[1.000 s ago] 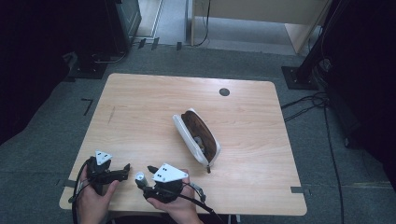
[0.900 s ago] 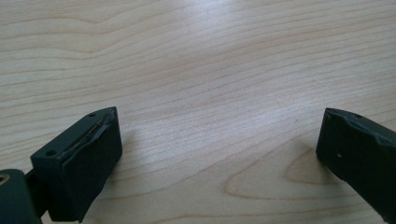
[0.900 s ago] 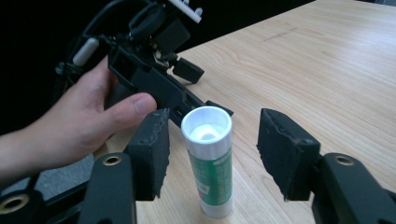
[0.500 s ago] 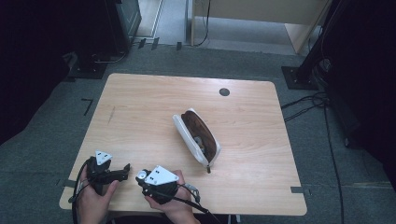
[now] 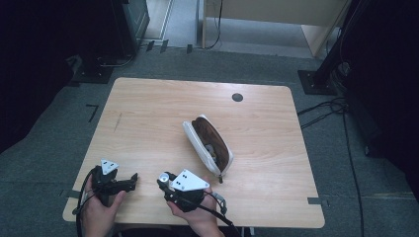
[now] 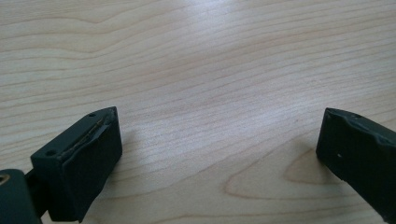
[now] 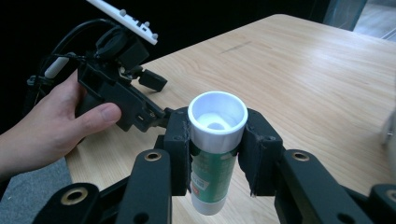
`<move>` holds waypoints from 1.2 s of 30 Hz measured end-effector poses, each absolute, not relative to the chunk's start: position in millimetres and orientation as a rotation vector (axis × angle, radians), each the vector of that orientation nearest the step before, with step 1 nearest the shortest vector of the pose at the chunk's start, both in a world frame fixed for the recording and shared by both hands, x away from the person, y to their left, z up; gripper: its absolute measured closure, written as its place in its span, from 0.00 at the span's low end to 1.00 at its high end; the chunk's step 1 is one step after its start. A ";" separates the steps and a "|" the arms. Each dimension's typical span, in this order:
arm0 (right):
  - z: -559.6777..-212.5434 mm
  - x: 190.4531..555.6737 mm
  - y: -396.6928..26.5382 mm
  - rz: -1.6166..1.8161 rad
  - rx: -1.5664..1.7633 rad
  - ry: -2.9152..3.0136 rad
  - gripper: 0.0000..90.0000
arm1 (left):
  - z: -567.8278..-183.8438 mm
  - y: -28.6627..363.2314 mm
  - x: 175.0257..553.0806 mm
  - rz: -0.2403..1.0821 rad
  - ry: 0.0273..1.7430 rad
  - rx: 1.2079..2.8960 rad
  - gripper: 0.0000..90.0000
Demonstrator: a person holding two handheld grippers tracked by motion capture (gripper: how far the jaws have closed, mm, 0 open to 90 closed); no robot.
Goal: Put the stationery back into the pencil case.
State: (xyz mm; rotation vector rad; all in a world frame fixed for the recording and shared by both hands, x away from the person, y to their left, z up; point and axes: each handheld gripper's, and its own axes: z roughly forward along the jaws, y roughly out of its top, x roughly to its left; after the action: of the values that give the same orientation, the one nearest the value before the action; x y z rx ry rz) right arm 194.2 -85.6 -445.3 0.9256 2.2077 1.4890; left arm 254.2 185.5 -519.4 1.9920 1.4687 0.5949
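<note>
My right gripper (image 7: 217, 154) pinches green tube (image 7: 212, 161), lifted clear of table (image 5: 148, 108). Left gripper (image 6: 219, 154) spread, idle. Remaining, I judge: placing tube into open pouch (image 5: 207, 143).

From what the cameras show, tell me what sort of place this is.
Probably a lab or workshop set up for recording. A light wooden table with a round cable hole stands on grey carpet, black stand bases sit at its far corners, and loose black cables trail across the floor.
</note>
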 end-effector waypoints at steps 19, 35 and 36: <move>-430.2 182.4 -156.1 1.478 1.062 2.088 0.74 | -519.3 185.5 254.2 0.594 1.469 1.992 0.01; -425.9 174.2 -212.2 1.414 1.188 1.995 0.74 | -519.4 185.5 254.1 0.594 1.469 1.992 0.01; -425.9 174.2 -212.2 1.414 1.188 1.995 0.74 | -519.4 185.5 254.1 0.594 1.469 1.992 0.01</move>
State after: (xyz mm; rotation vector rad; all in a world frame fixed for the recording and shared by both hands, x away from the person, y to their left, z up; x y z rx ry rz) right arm 174.2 -212.2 -425.9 1.1879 1.9950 1.4140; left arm 254.1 185.5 -519.4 1.9920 1.4692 0.5943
